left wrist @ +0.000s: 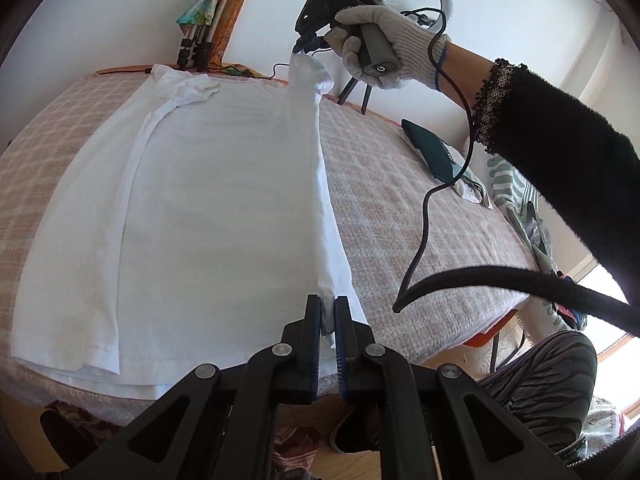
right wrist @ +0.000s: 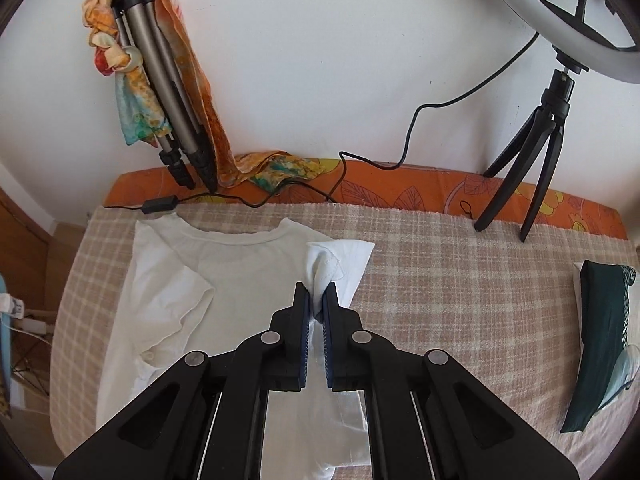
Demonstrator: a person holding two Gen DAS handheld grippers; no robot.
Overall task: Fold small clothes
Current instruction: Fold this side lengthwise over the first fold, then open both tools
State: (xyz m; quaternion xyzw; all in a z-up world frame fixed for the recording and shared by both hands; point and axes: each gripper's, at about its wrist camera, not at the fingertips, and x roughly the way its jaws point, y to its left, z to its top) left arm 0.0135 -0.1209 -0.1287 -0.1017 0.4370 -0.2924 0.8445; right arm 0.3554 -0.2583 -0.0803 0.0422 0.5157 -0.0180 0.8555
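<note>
A white T-shirt point(left wrist: 208, 200) lies flat on a checked pink-beige blanket point(left wrist: 400, 208), its left side folded in over the body. My left gripper point(left wrist: 328, 312) is shut on the shirt's right edge near the hem and lifts it. My right gripper point(right wrist: 316, 300) is shut on the right shoulder and sleeve point(right wrist: 336, 264) of the T-shirt point(right wrist: 240, 280) and holds it raised. In the left wrist view the right gripper point(left wrist: 308, 46) is at the far end, held by a gloved hand, and the shirt's right edge runs taut between both grippers.
A folded dark green garment point(right wrist: 600, 344) lies at the blanket's right side; it also shows in the left wrist view point(left wrist: 432, 156). A small black tripod point(right wrist: 528, 168) with a ring light and a folded grey tripod point(right wrist: 168, 92) stand at the back wall. A black cable point(left wrist: 424, 216) hangs over the blanket.
</note>
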